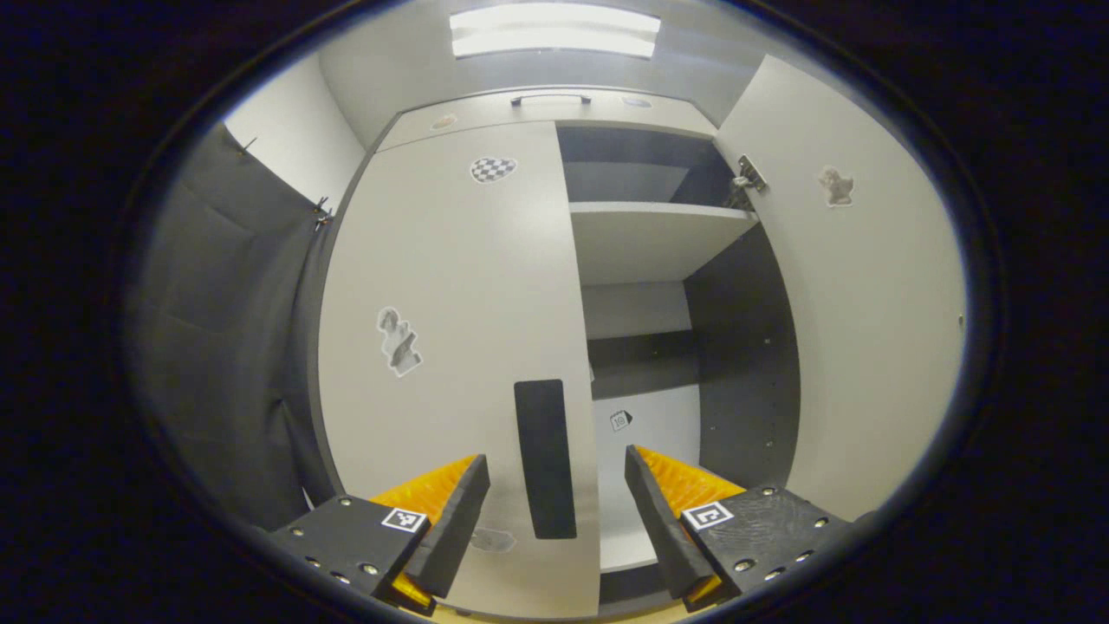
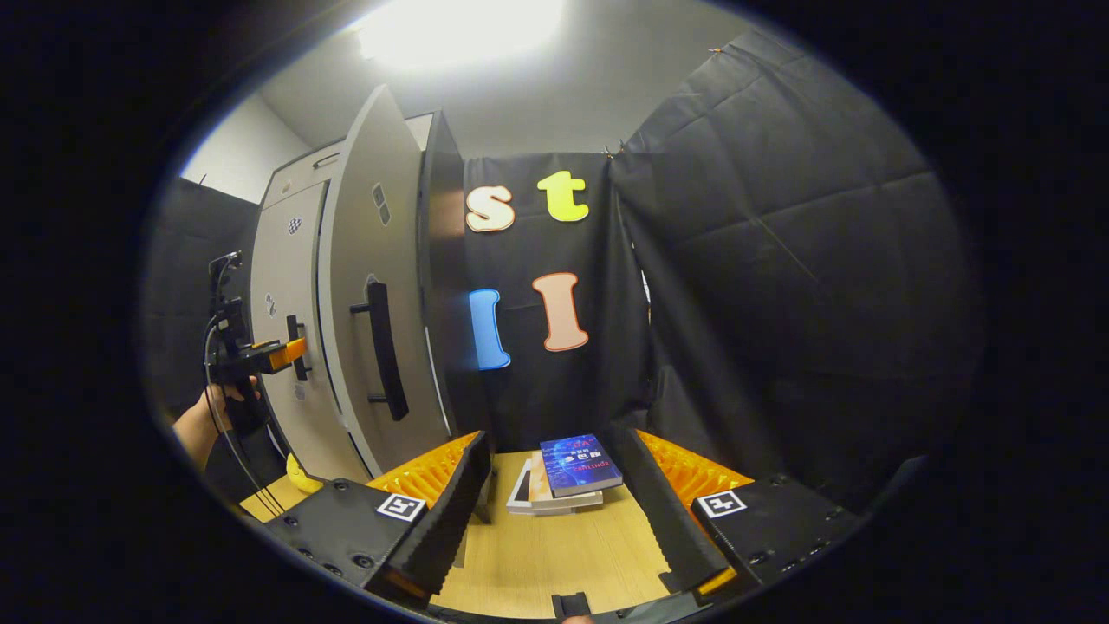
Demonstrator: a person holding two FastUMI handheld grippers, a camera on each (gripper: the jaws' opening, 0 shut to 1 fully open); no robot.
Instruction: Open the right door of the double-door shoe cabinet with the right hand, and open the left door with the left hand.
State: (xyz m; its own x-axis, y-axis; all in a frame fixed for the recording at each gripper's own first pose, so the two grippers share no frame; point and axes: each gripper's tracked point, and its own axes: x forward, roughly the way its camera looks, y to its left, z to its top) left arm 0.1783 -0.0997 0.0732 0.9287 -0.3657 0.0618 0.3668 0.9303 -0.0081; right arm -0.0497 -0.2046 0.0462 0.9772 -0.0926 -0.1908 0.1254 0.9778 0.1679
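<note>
In the left gripper view, the shoe cabinet's left door [image 1: 450, 329] is closed, with a black vertical handle [image 1: 544, 459] near its right edge. My left gripper [image 1: 557, 498] is open, one finger on each side of that handle without pressing it. The right door [image 1: 866, 303] stands swung open, showing pale shelves [image 1: 650, 238] inside. In the right gripper view, the open right door [image 2: 372, 286] with its black handle [image 2: 381, 347] is at the left. Beyond it a hand [image 2: 204, 425] holds the left gripper [image 2: 288, 354] at the left door's handle. My right gripper [image 2: 559, 511] is open, holds nothing and is away from the cabinet.
A small stack of books [image 2: 567, 472] lies on the wooden table [image 2: 554, 555] ahead of the right gripper. A yellow object [image 2: 299, 475] sits by the cabinet's base. Black cloth walls [image 2: 780, 286] close the booth on the right and behind.
</note>
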